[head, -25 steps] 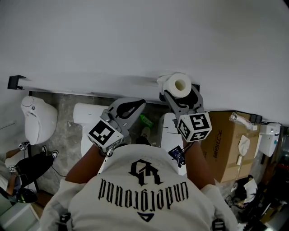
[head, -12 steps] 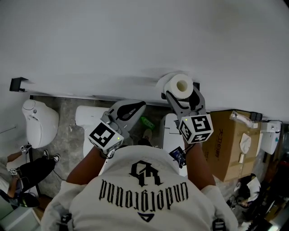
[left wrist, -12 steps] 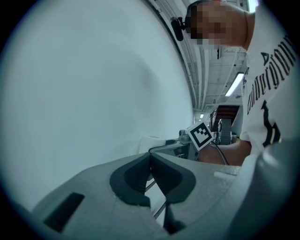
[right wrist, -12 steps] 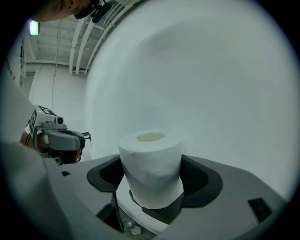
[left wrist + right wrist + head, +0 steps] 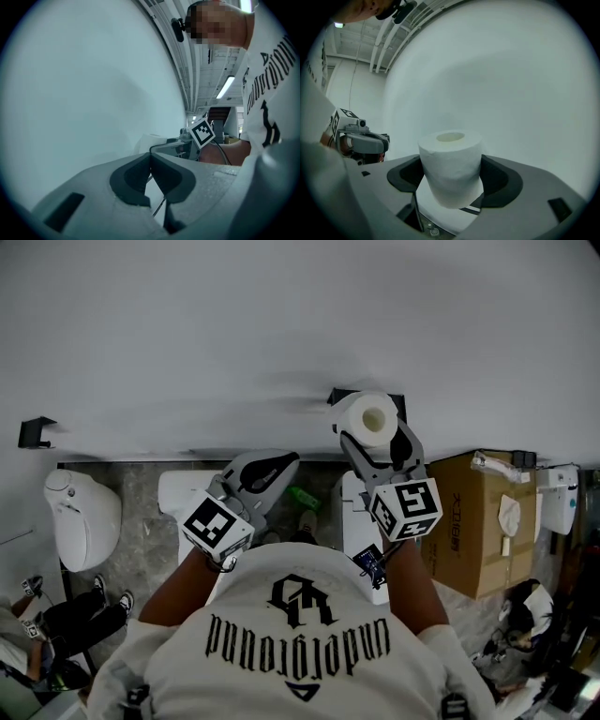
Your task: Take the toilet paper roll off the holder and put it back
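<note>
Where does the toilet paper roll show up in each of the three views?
Head view: toilet paper roll upper centre-right, held by the right gripper.
Right gripper view: centre, between the fingers.
Left gripper view: faint pale shape mid-frame, probably it.
Shared landmark: the white wall.

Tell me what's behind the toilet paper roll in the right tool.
Plain white wall is behind the toilet paper roll, gripped by the right tool. From the head view, a dark holder bracket peeks out beside it; the roll covers the rest.
</note>
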`<action>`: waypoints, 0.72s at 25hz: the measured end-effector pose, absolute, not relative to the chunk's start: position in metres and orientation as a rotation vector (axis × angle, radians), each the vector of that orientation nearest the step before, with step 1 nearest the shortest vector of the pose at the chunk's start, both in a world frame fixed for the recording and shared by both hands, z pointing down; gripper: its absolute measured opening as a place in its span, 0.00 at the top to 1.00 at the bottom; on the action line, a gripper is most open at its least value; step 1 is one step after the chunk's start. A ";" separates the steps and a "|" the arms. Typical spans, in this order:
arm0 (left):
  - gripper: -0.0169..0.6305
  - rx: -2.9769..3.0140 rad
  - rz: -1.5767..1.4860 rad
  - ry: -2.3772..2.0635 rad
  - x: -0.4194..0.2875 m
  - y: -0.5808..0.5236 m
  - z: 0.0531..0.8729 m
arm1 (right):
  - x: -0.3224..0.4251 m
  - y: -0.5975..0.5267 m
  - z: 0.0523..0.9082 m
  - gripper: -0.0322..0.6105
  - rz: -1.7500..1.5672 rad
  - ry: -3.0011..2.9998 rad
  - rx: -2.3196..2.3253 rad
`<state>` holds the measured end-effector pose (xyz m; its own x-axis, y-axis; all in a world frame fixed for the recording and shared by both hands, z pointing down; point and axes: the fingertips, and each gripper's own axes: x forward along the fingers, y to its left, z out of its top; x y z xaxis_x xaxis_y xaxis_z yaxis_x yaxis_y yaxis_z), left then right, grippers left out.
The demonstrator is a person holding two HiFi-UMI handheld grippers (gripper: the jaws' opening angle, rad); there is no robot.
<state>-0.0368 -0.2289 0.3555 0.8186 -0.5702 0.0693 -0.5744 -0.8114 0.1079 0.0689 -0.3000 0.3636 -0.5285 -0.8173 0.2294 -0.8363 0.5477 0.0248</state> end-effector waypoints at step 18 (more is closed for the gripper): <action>0.95 3.020 -0.053 -0.703 -0.067 -0.165 0.324 | 0.056 -0.203 0.320 0.43 0.022 -2.454 1.616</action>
